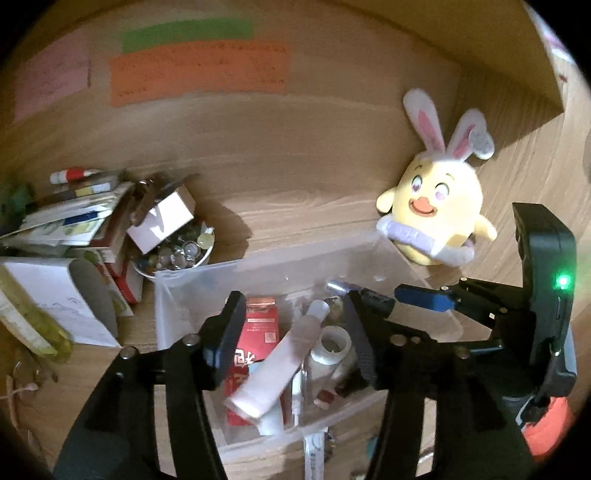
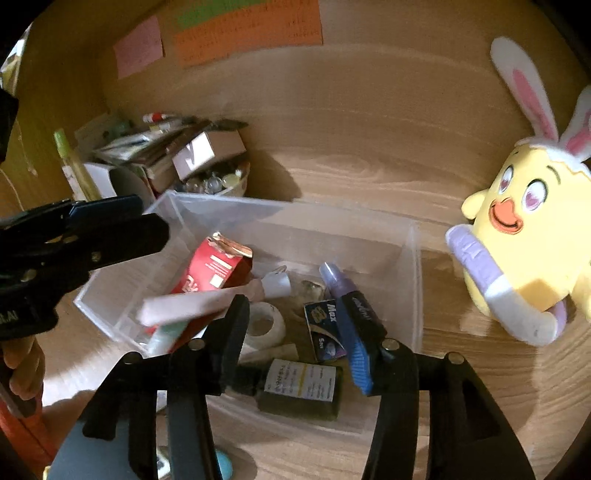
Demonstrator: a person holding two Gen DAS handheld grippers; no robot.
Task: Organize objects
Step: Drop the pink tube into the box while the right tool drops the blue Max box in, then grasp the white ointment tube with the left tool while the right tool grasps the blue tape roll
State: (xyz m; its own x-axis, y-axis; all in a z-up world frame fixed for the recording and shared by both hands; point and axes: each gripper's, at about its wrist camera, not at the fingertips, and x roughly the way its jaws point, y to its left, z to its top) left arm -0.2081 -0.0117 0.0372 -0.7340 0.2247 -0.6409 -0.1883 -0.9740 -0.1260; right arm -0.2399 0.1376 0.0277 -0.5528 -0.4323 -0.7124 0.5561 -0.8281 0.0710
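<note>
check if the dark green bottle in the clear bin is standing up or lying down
Lying down: the dark green bottle rests on its side on the clear bin's floor, label facing up.

The plush chick [image 2: 524,258] is pale yellow with an orange beak, white ears lined in pink, and a lilac-and-white band. The bin [image 2: 415,295] is clear plastic; in it lie a red carton [image 2: 214,266] with white print, a pale pink tube [image 1: 273,365], a white tape roll [image 2: 264,325] and a dark green bottle [image 2: 306,387] with a white label. Orange [image 1: 199,74], green [image 1: 188,33] and pink [image 1: 51,85] paper notes hang on the light wood-grain wall [image 1: 295,147]. Both grippers are black with blue pads [image 2: 360,358].
</note>
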